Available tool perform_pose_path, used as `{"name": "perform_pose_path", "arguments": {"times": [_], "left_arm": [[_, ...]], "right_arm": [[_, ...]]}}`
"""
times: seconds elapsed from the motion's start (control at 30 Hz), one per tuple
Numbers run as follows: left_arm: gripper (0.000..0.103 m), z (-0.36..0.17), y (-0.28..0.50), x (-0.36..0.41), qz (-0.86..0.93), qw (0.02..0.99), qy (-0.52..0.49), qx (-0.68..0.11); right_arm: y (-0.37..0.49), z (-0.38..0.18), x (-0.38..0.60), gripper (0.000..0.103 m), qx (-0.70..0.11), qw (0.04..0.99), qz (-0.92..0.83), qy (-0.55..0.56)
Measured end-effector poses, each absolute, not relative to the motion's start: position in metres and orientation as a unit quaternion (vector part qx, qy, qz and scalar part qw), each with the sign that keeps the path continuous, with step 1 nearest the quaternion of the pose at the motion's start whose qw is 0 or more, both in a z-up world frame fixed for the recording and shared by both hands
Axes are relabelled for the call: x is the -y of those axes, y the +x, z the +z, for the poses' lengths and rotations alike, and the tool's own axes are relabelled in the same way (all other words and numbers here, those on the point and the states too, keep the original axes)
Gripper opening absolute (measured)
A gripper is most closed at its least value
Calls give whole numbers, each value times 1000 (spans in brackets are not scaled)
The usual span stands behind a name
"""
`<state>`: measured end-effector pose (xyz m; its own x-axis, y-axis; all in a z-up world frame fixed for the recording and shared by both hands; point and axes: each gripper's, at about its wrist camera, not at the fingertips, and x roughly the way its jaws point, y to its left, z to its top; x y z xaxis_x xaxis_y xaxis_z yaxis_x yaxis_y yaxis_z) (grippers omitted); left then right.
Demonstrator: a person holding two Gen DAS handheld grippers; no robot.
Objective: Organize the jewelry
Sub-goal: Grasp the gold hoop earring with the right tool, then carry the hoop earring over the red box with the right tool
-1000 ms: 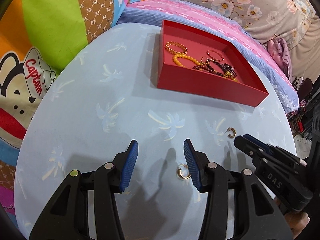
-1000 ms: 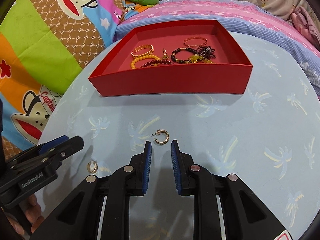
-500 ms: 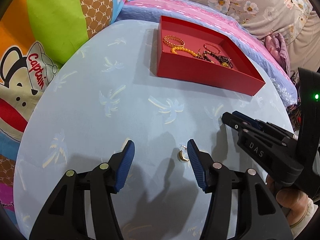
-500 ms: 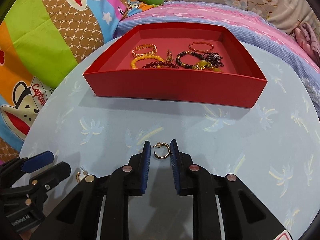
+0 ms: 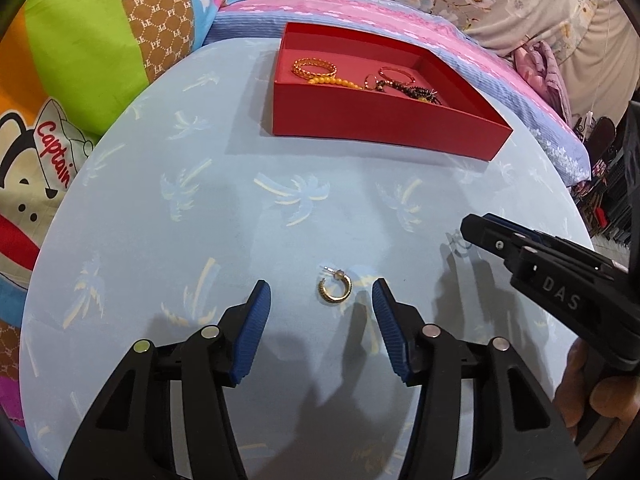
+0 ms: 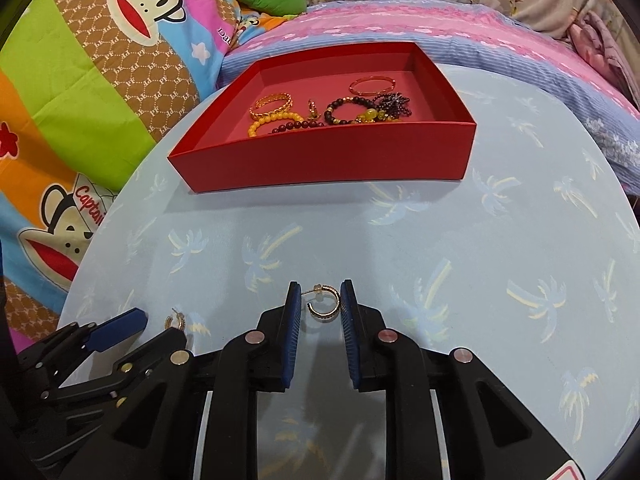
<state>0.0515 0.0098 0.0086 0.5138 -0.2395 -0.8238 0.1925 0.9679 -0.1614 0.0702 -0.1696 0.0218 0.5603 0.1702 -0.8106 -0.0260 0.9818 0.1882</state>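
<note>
Left hand-held gripper [image 5: 321, 300] jaws apart, just been closing a little, small gold hoop earring [image 5: 335, 290] lying loose between the blue pads, untouched. Right hand-held gripper [image 6: 320, 305] jaws narrow around a second gold hoop earring [image 6: 324, 304]; actual contact with the pads cannot be told. Both earrings sit on the round light-blue palm-print bench [image 6: 500, 248]. Farther back, open red cardboard box [image 6: 320, 160] holding gold bangles and beaded bracelets.

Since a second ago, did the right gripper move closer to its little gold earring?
Yes. The right gripper has come forward toward the red box; its earring, which lay ahead of the fingertips, now sits between them, barely touching the right pad.
</note>
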Motion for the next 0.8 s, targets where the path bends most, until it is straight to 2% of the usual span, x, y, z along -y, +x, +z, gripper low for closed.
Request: {"name": "perform_pose_path", "arguments": {"times": [0.07,0.17,0.23,0.4,0.8], "left_arm": [[44,8,53,-8,-124,871,-21,-475],[31,8,54,-6,-124,872,-16,-474],[29,8,54,-6,-125,872,-13,-474],[16,7,54,-5,-126,871,-9,-474],[16,19,59,4,-134,871,-3,-472]], "right_arm": [[68,22,170,19,-466,880,57,79],[66,21,169,19,-467,879,58,79],[65,21,168,19,-467,879,60,78],[63,21,168,19,-467,878,62,80],[57,36,170,19,-454,884,69,82]]}}
